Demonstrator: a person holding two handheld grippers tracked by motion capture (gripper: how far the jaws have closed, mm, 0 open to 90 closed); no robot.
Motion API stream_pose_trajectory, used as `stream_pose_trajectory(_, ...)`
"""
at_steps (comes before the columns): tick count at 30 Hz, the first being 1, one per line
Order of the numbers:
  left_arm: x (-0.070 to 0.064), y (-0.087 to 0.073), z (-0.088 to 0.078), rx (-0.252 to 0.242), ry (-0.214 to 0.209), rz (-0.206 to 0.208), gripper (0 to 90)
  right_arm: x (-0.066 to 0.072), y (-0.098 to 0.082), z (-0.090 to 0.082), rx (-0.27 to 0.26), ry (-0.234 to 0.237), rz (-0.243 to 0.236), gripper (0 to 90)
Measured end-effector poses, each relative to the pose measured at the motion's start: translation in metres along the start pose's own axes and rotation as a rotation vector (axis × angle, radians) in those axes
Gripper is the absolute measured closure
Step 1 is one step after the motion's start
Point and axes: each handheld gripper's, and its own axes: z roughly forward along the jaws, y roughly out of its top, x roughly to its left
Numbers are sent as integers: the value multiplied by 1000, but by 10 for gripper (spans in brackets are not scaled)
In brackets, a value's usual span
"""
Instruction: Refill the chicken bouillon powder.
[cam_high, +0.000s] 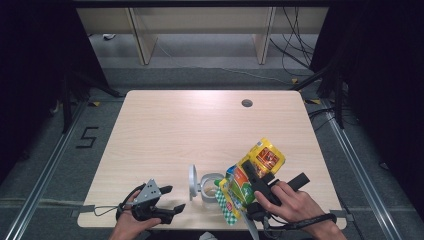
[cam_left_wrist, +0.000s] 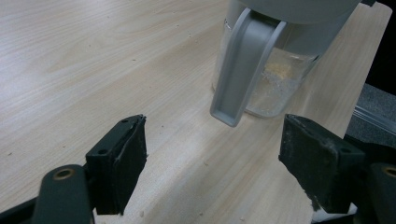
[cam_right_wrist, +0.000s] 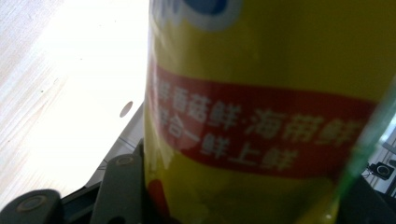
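A yellow snack bag (cam_high: 257, 167) with red and green print hangs tilted near the table's front right edge, and my right gripper (cam_high: 275, 176) is shut on it. Its green-checked end (cam_high: 227, 204) dips beside a clear container (cam_high: 210, 189) whose grey lid (cam_high: 192, 181) stands open. In the right gripper view the yellow bag (cam_right_wrist: 261, 93) with its red band sits between the jaws of that gripper (cam_right_wrist: 238, 200). My left gripper (cam_high: 176, 198) rests open left of the container. In the left gripper view that gripper (cam_left_wrist: 212, 154) faces the container (cam_left_wrist: 275, 79), which has a grey handle (cam_left_wrist: 243, 65) and pale crumbs inside.
The wooden table (cam_high: 175, 130) has a round cable hole (cam_high: 247, 103) at the back right. Behind it stand wooden shelf legs (cam_high: 142, 42), with cables on the floor. A taped figure 5 (cam_high: 87, 137) marks the floor at left.
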Motion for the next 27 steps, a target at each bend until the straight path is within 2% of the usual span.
stream_pose_trajectory(4,0,0,0,1,0,2,227,0,-1,0,0,0,-2,499)
stream_pose_trajectory(5,-1,0,0,-10,-3,-10,227,1,-1,0,6,-11,-8,499)
stream_pose_trajectory(7,0,0,0,0,0,-1,228,1,-1,-1,7,-13,-14,499)
stream_pose_trajectory(8,0,0,0,-5,-12,-11,228,2,0,-1,1,-15,2,499)
stream_pose_trajectory(11,0,0,0,-1,-6,-4,228,2,-1,-1,-3,-6,5,499)
stream_pose_trajectory(15,-1,0,1,-7,-11,-12,228,2,0,-2,0,-13,-8,499)
stream_pose_trajectory(16,-1,0,1,-7,-10,-12,228,0,0,-3,8,-6,-32,499)
stream_pose_trajectory(17,-1,0,1,-7,-11,-12,228,0,1,-3,9,-17,-38,499)
stream_pose_trajectory(19,-1,0,1,-8,-12,-13,228,1,2,-3,-2,-21,-20,499)
stream_pose_trajectory(21,0,0,0,4,-6,3,228,0,2,-2,-4,-22,-19,500)
stream_pose_trajectory(23,0,0,0,-4,-1,-3,228,0,3,-2,-6,-25,-20,503)
stream_pose_trajectory(24,0,0,0,-1,-8,-5,228,-1,2,-2,3,-21,-46,510)
stream_pose_trajectory(25,0,0,0,-4,-10,-8,229,-1,2,-2,2,-21,-48,515)
stream_pose_trajectory(26,-1,0,1,-6,-11,-11,229,0,3,-2,-9,-25,-18,515)
stream_pose_trajectory(27,0,0,0,5,-6,2,229,0,3,-2,-10,-24,-17,516)
